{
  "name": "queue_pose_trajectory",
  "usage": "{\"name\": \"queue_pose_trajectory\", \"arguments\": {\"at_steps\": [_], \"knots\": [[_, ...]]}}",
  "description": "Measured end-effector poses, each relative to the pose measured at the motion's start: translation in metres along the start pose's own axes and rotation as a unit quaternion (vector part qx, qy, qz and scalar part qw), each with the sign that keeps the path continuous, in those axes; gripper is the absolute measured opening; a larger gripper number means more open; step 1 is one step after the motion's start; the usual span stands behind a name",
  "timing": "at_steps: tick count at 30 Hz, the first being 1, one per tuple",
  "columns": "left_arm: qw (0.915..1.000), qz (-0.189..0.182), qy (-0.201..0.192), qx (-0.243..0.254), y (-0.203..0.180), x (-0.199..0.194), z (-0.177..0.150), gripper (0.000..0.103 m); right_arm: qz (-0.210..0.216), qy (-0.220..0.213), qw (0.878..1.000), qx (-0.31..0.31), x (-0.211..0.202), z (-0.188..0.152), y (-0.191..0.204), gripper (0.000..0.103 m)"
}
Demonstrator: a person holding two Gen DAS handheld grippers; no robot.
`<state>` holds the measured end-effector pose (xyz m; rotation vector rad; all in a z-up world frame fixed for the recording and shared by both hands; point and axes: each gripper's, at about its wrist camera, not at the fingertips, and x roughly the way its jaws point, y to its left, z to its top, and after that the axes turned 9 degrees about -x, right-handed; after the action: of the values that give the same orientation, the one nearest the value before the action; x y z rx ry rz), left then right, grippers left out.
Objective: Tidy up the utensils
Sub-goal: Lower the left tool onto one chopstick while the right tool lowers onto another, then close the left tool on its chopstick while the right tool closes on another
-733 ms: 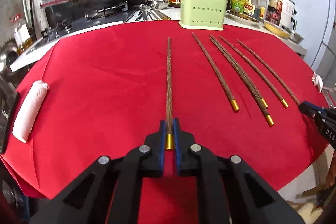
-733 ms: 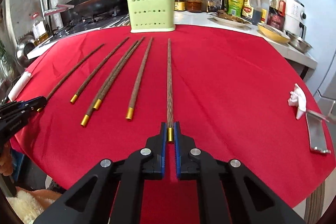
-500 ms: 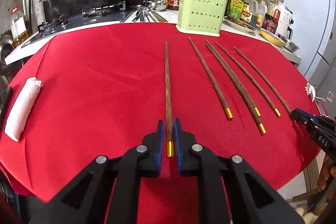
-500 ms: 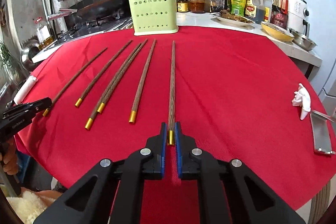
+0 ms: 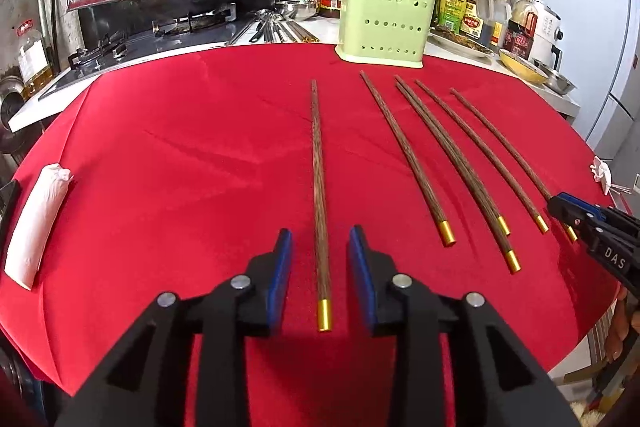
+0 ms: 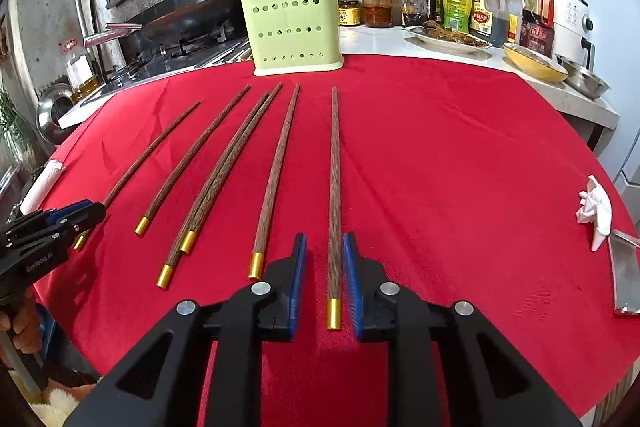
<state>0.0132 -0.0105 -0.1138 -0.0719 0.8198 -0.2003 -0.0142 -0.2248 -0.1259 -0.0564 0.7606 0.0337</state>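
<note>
We have just let go. A moment ago both tools pinched a chopstick at its gold tip; now the left gripper [image 5: 320, 267] has its jaws opening, a narrow gap, with its chopstick [image 5: 319, 179] lying free between the pads on the red cloth [image 5: 180, 167]. The right gripper [image 6: 324, 267] is opening likewise, and its chopstick [image 6: 334, 187] lies flat between the pads, closer to the right one; we cannot tell whether it still brushes that pad.

Taking the green holder [image 6: 294, 31] as our landmark: six chopsticks lie in front of it, thin ends toward it, gold tips toward us. The left gripper's stick is the outermost to the holder's left, the right gripper's the nearest to its front. Four more stand inside the holder.

We judge these two are now laid out on the cloth, not yet stowed.
</note>
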Motion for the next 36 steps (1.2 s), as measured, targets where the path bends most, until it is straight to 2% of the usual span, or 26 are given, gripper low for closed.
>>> {"name": "queue_pose_trajectory", "arguments": {"at_steps": [5, 8, 10, 13, 20, 27, 32, 36], "knots": [[0.9997, 0.004, -0.003, 0.022, -0.010, -0.001, -0.005, 0.028, -0.010, -0.005, 1.000, -0.007, -0.002, -0.003, 0.001, 0.019], [0.9983, 0.032, -0.009, 0.048, -0.017, 0.000, -0.008, 0.016, -0.012, -0.008, 1.000, -0.006, -0.004, -0.006, 0.000, 0.018], [0.9983, 0.033, -0.010, 0.046, -0.015, -0.001, -0.008, 0.008, -0.014, -0.009, 1.000, -0.009, -0.005, -0.007, 0.000, 0.016], [0.9987, 0.029, -0.008, 0.040, -0.008, -0.001, -0.006, 0.007, -0.015, -0.009, 1.000, -0.013, -0.006, -0.008, 0.001, 0.011], [0.9979, 0.039, -0.011, 0.051, -0.009, -0.008, -0.013, 0.007, -0.032, -0.009, 0.999, -0.036, -0.010, -0.010, 0.009, 0.008], [0.9989, 0.031, -0.006, 0.033, -0.004, -0.012, -0.014, 0.007, -0.025, -0.005, 0.999, -0.026, -0.021, -0.014, 0.006, 0.007], [0.9993, 0.029, -0.015, 0.021, 0.003, -0.023, -0.013, 0.007, -0.023, -0.016, 1.000, -0.009, -0.038, -0.013, -0.002, 0.007], [0.9990, 0.021, -0.037, 0.011, 0.008, -0.041, -0.007, 0.007, -0.027, -0.038, 0.999, 0.001, -0.057, -0.009, -0.007, 0.007]]}}
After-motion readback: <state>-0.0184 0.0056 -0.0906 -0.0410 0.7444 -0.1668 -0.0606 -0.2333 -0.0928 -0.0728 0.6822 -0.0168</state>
